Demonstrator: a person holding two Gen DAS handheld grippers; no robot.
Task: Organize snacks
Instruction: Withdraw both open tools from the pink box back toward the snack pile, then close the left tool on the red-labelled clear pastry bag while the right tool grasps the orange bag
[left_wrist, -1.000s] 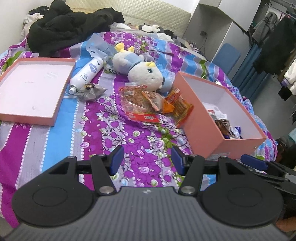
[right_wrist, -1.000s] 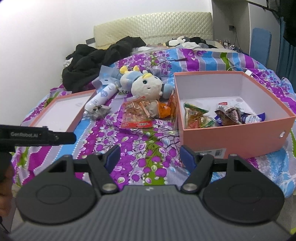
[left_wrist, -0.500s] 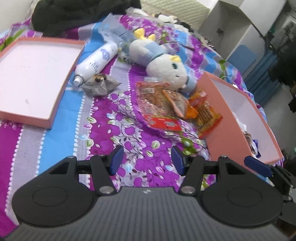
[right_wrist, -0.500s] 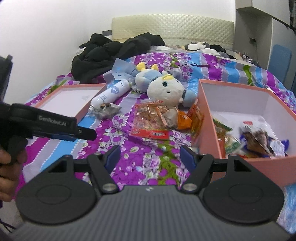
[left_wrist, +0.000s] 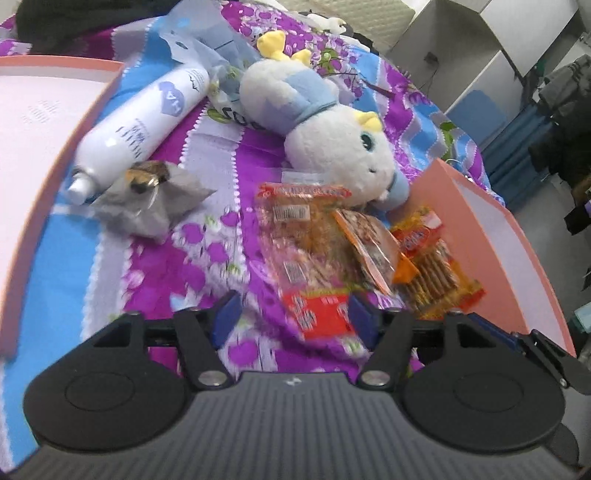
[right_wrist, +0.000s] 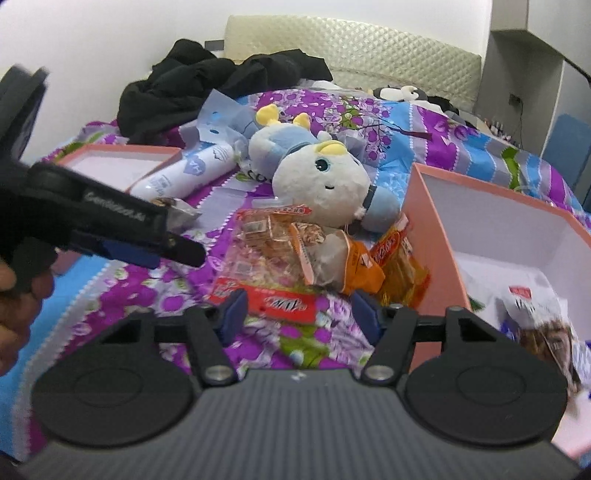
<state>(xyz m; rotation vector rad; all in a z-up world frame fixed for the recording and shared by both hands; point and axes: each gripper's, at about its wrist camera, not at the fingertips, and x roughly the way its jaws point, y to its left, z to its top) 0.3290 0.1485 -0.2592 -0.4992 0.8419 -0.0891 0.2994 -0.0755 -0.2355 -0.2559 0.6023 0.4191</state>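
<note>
Left gripper (left_wrist: 290, 314) opening, right gripper (right_wrist: 299, 310) closing, both empty, low centre of frame, over the red-ended snack bag (left_wrist: 314, 258) beside the pink box (right_wrist: 436, 251).

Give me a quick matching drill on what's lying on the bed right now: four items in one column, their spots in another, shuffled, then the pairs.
Items:
1. white spray bottle
2. grey foil packet
3. plush toy
4. red-edged clear snack bag

Places:
A. nearest the left gripper's fingers, in front of the plush
B. lying along the edge of the shallow pink lid
C. just behind the snack pile, head toward the deep pink box
D. at the bottle's cap end

Pairs: 1-B, 2-D, 3-C, 4-A
</note>
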